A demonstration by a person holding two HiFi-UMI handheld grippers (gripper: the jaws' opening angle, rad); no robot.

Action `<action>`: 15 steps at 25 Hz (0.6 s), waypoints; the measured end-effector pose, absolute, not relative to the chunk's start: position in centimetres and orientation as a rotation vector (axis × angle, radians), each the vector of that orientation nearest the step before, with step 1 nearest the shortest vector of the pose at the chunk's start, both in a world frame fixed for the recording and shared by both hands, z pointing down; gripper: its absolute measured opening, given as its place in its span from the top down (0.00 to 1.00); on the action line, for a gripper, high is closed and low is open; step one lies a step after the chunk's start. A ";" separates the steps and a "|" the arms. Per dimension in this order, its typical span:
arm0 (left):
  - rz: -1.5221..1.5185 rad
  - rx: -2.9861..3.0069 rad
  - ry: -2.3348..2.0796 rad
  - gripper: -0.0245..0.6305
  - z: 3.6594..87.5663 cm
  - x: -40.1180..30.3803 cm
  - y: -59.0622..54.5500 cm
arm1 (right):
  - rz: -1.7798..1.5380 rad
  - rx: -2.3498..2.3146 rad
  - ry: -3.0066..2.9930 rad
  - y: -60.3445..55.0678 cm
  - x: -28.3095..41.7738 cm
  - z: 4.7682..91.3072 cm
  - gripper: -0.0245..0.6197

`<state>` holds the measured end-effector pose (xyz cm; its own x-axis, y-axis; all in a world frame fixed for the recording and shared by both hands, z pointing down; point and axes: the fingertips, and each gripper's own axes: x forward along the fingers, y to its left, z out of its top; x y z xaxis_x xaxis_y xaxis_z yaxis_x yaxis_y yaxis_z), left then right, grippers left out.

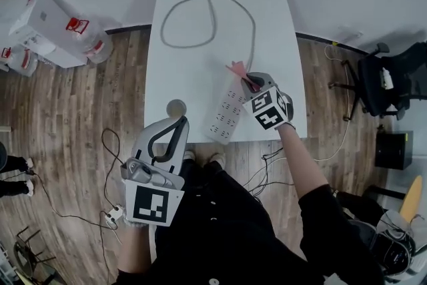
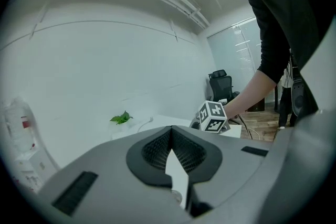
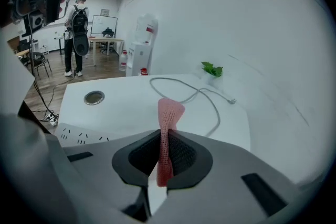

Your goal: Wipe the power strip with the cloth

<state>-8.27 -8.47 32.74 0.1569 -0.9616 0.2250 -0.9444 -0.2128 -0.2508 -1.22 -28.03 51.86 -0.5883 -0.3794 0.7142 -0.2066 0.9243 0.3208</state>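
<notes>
Between the right gripper [image 3: 165, 150] jaws there's the pink cloth [image 3: 169, 110], pinched tight, yeah? Looks soft, floppy, weighs nothing.

— Yep. White power strip [image 1: 227, 115] lies just under and left of it; rigid, light, probably slides, so steady its near end. Left gripper [image 2: 170, 136] is closed, empty, well behind.

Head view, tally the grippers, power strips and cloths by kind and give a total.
grippers: 2, the left gripper and the right gripper
power strip: 1
cloth: 1
total: 4
</notes>
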 end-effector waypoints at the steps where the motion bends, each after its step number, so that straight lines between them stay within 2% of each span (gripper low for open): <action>1: -0.526 -2.352 1.945 0.95 32.8 -8.3 -8.4 | -0.258 0.396 -2.204 -28.1 -1.5 52.4 0.89; 15: -0.518 -2.351 1.973 0.95 33.1 -8.4 -8.3 | -0.196 0.278 -2.117 -27.8 -1.5 56.5 0.89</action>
<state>-8.36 -8.30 33.10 0.1413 -0.9623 0.2325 -0.9524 -0.1962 -0.2331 -1.50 -27.81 56.45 -0.5161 -0.2744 0.8114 -0.1208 0.9612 0.2482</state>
